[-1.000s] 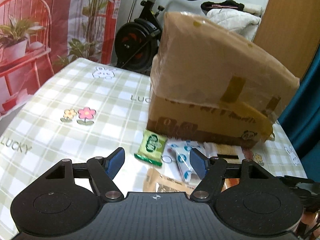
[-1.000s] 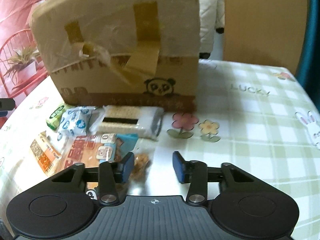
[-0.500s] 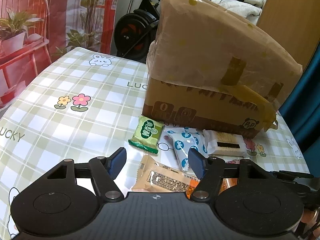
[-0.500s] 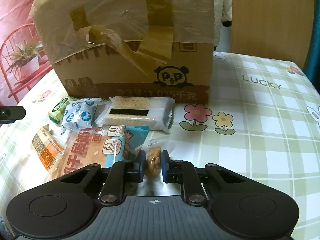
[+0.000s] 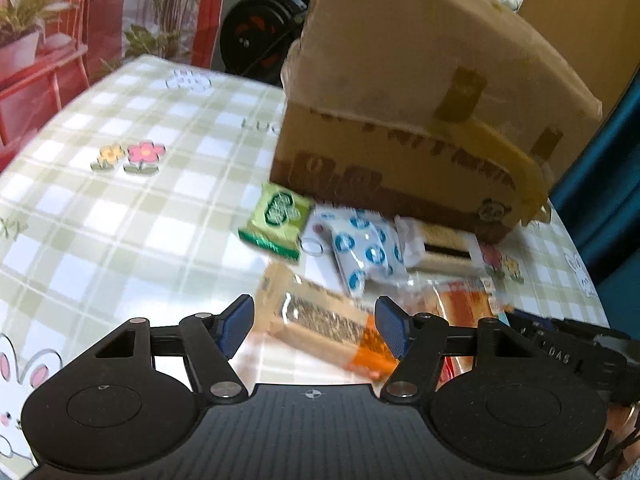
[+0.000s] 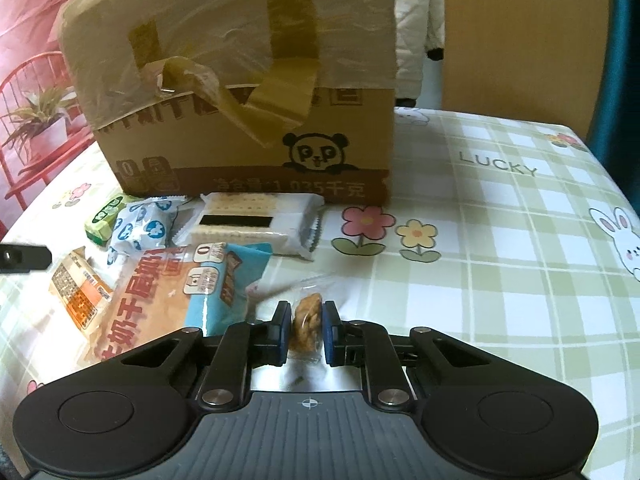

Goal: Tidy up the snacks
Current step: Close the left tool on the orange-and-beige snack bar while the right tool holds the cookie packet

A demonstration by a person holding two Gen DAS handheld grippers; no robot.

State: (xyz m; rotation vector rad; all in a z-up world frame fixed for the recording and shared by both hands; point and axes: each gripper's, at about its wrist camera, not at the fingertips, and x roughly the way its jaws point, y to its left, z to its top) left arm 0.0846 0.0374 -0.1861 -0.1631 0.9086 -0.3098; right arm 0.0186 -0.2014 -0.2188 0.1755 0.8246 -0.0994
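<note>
Several snack packets lie in front of a taped cardboard box (image 6: 240,80). My right gripper (image 6: 306,326) is shut on a small clear-wrapped brown snack (image 6: 309,308), low over the table. Left of it lie a blue packet (image 6: 228,288), a large orange bread packet (image 6: 148,300) and a white cracker pack (image 6: 252,220). My left gripper (image 5: 314,316) is open and hangs over a tan-and-orange packet (image 5: 320,320), which shows between its fingers without touching them. Beyond it lie a green packet (image 5: 278,216) and a blue-spotted white packet (image 5: 360,248).
The green-checked tablecloth (image 6: 500,260) has bare room to the right of the snacks, and more at the left (image 5: 120,220). The box (image 5: 400,120) stands close behind the packets. Past the far table edge are an exercise bike (image 5: 264,40) and a red chair.
My right gripper has shut on the clear-wrapped brown snack. My left gripper has sunk toward the table, and the tan-and-orange packet now shows between its fingers.
</note>
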